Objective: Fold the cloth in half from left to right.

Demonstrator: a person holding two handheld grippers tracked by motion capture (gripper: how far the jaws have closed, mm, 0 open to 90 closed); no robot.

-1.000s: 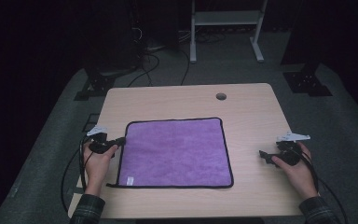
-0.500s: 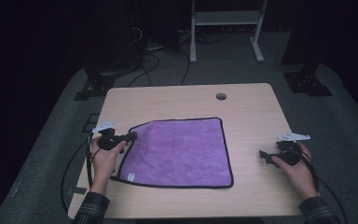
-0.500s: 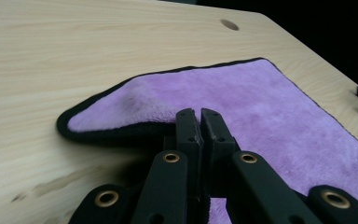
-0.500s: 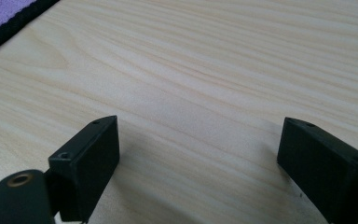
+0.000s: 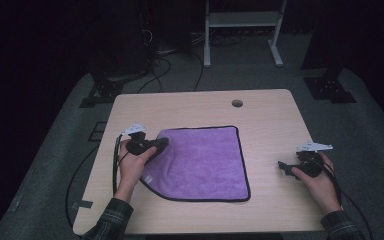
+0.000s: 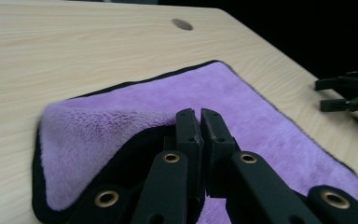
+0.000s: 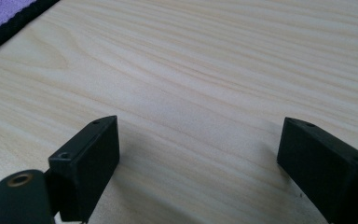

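Pale wood-grain rectangular counter (image 5: 260, 115) with a small round cable hole (image 5: 237, 103) near its far edge carries everything; dark floor and a white metal stand (image 5: 240, 30) lie beyond it. Square purple microfibre cloth with black trim (image 5: 205, 165) lies mid-counter, mostly flat, except the far-left corner, which is lifted and curled inward over the rest of the cloth, likely the start of a fold. Left gripper (image 5: 152, 146) sits at that corner, jaws pinched together on the cloth's black-edged corner; in the left gripper view (image 6: 199, 122) the pile bunches up around the closed tips, so the grip looks firm enough to drag the corner across. Right gripper (image 5: 286, 167) rests low on bare counter well right of the cloth, holding nothing; in the right gripper view (image 7: 198, 140) jaws stand wide apart over plain wood, probably parked out of the way until a second corner needs handling. Small white care tag (image 5: 148, 178) shows near the cloth's near-left edge.
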